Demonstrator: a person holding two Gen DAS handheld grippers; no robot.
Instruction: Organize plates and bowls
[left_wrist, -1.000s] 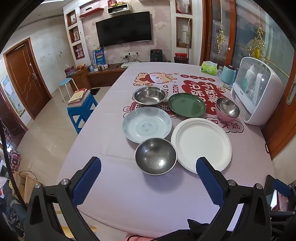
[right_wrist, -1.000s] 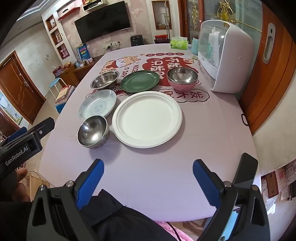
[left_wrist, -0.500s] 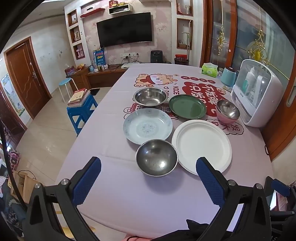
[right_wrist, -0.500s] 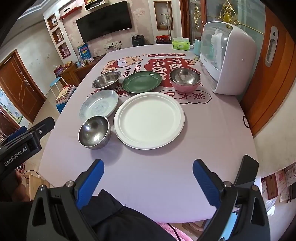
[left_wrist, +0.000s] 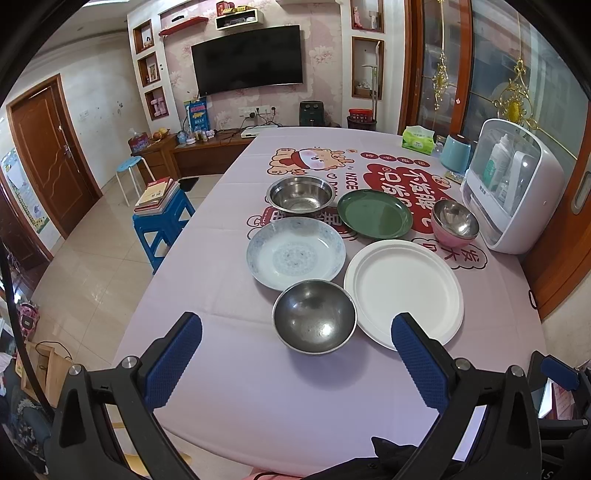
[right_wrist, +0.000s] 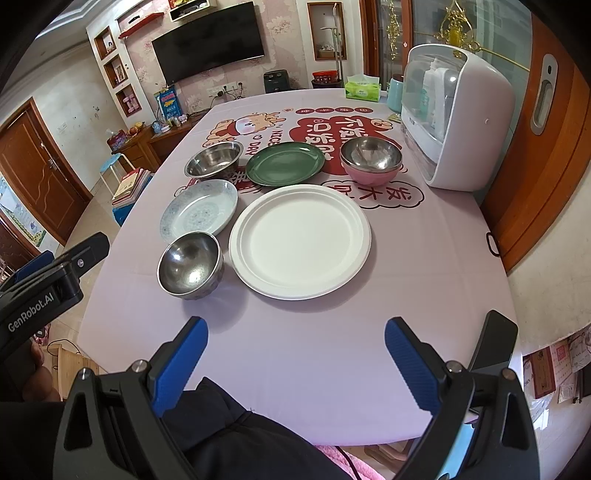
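Observation:
On the pink tablecloth lie a small steel bowl (left_wrist: 314, 316) (right_wrist: 190, 264), a white plate (left_wrist: 403, 291) (right_wrist: 299, 242), a blue-patterned plate (left_wrist: 295, 252) (right_wrist: 199, 211), a green plate (left_wrist: 374, 213) (right_wrist: 285, 163), a wide steel bowl (left_wrist: 301, 194) (right_wrist: 213, 158) and a steel bowl nested in a pink one (left_wrist: 455, 222) (right_wrist: 370, 160). My left gripper (left_wrist: 296, 339) hangs open near the table's front edge, just short of the small steel bowl. My right gripper (right_wrist: 296, 345) is open too, over bare cloth in front of the white plate. Neither holds anything.
A white appliance with a clear door (right_wrist: 456, 118) (left_wrist: 511, 192) stands at the table's right edge, with a tissue box (right_wrist: 362, 89) and teal canister (left_wrist: 456, 153) behind it. A blue stool with books (left_wrist: 162, 214) stands left of the table. A dark sleeve (right_wrist: 236, 439) lies below.
Both views have risen and drawn back very slightly, so the dishes sit a little lower in frame. Nothing on the table has moved and both grippers stay open.

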